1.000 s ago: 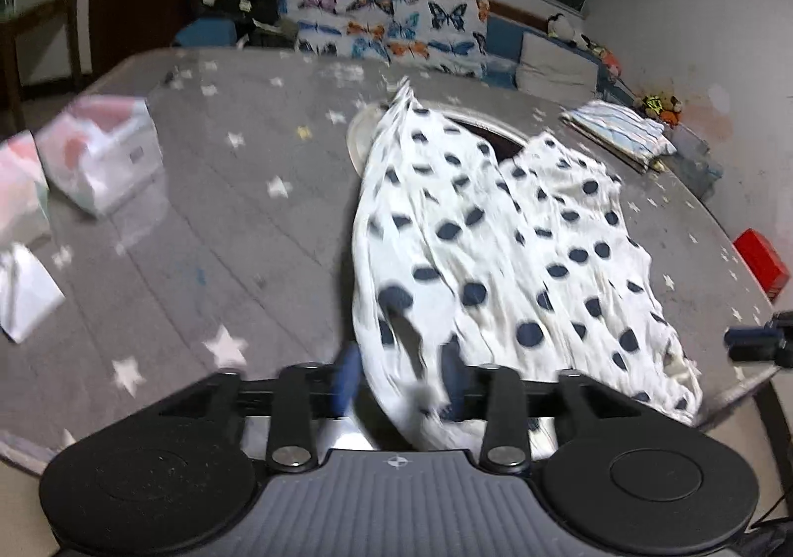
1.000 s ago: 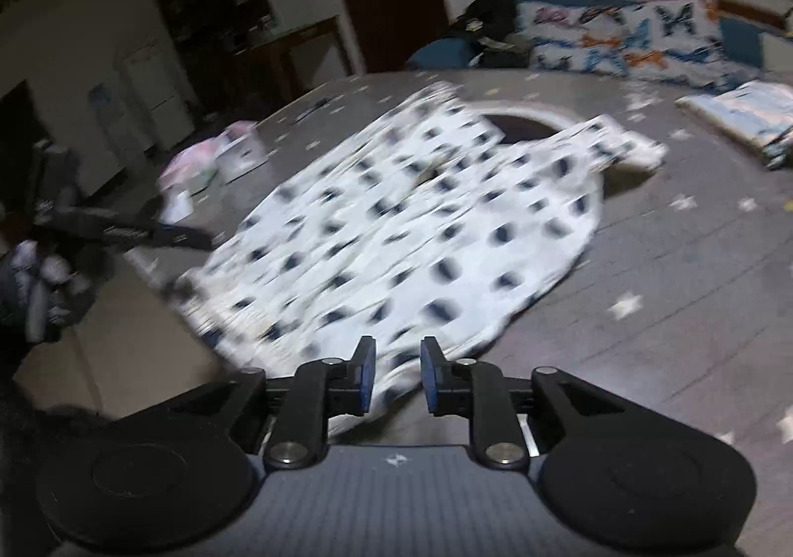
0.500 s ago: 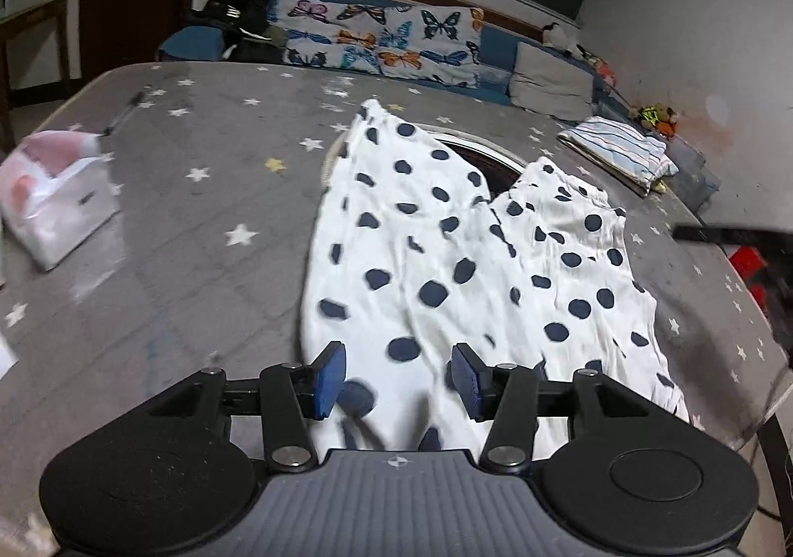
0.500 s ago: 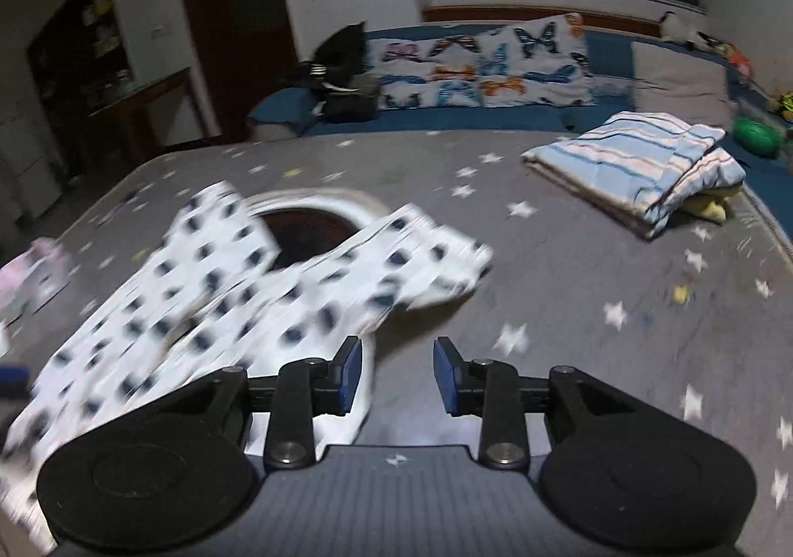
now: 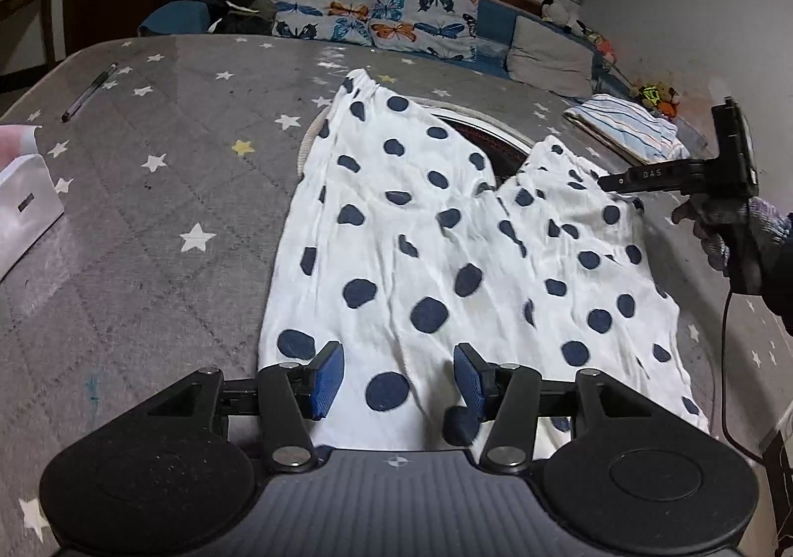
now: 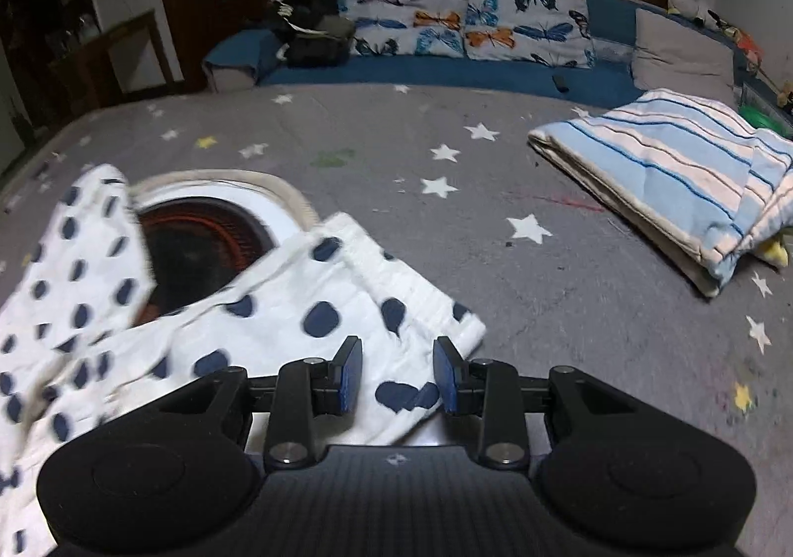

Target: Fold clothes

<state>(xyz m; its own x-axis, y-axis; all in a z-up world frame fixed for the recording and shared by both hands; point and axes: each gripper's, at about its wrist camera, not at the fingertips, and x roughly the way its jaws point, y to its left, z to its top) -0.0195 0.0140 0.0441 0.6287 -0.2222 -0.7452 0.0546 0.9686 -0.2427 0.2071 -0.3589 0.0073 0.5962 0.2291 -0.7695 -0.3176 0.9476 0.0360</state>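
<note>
White trousers with dark blue dots [image 5: 446, 250] lie spread on the grey star-print table [image 5: 148, 190], both legs pointing away in the left wrist view. My left gripper [image 5: 394, 378] is open and empty above the near end of the trousers. My right gripper [image 6: 395, 373] is open and empty over the end of the right leg [image 6: 347, 309]. The right gripper also shows in the left wrist view [image 5: 607, 183], at the far end of that leg.
A round hole with a white rim [image 6: 198, 240] sits in the table, partly under the trousers. A folded blue-striped cloth [image 6: 684, 170] lies at the right. A white box [image 5: 20, 205] and a pen [image 5: 89, 91] lie at the left. A butterfly-print sofa [image 6: 471, 27] stands behind.
Both grippers have let go of the trousers and opened. The trousers now lie flat. The right gripper has swung round to the far end of the right leg.
</note>
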